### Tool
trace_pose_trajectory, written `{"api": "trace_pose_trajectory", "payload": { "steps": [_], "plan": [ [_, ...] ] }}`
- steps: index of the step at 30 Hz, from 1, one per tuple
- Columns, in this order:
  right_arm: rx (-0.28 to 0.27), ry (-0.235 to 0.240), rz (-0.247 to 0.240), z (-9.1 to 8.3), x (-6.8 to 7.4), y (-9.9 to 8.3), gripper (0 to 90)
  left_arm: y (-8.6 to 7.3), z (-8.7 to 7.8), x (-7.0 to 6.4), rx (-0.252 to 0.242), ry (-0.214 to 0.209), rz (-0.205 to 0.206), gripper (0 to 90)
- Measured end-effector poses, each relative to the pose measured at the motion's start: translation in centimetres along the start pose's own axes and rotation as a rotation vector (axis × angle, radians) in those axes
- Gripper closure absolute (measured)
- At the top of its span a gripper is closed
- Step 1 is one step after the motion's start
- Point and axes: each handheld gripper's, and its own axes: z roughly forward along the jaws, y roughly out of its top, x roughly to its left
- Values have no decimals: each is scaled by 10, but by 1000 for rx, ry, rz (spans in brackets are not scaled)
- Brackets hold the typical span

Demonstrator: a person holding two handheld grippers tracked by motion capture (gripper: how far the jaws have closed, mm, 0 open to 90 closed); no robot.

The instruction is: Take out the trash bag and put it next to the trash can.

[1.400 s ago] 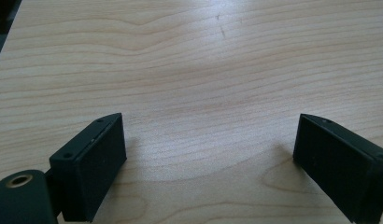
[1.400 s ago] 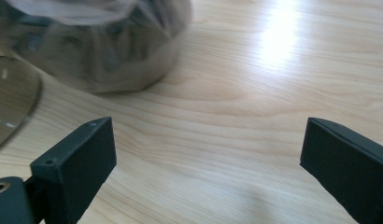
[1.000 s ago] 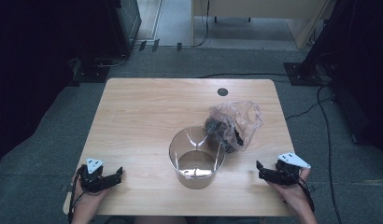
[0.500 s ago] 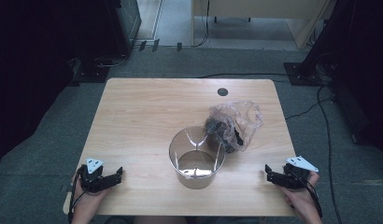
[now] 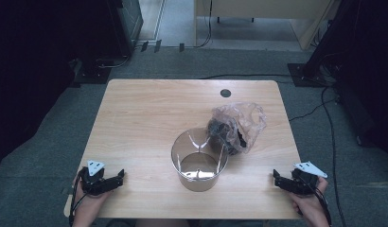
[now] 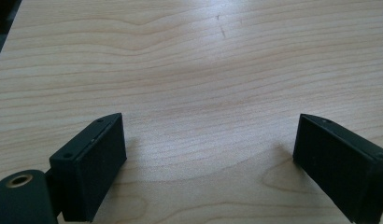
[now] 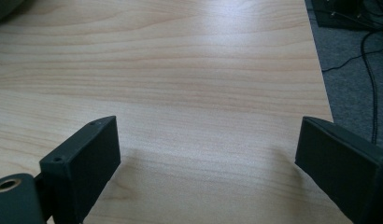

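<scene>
Both claws resting at the table's [image 5: 149,118] near corners, left claw [image 5: 117,178] and right claw [image 5: 277,178] gaping apart, gripping nothing. Clear tub [image 5: 199,160] sitting mid-table, touching the plastic bag [image 5: 237,125]. Risk: reaching carelessly, tipping the tub.

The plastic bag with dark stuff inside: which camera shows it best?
The high view: the bag lies whole behind the clear tub, touching it. The two gripper views look at bare table between open jaws, not at the bag.
</scene>
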Motion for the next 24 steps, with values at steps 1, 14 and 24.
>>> {"api": "trace_pose_trajectory", "payload": {
  "steps": [1, 14, 24],
  "plan": [
    [1, -13, -3, 0, 1, -1, 116, 0, 0, 0, -1, 0, -1, 87],
    [6, -38, 34, 2, 2, -2, 122, 0, 0, 0, 1, -2, 2, 87],
    [7, -37, 34, 2, 2, -2, 119, 0, 0, 0, 1, -3, 5, 87]
  ]
}}
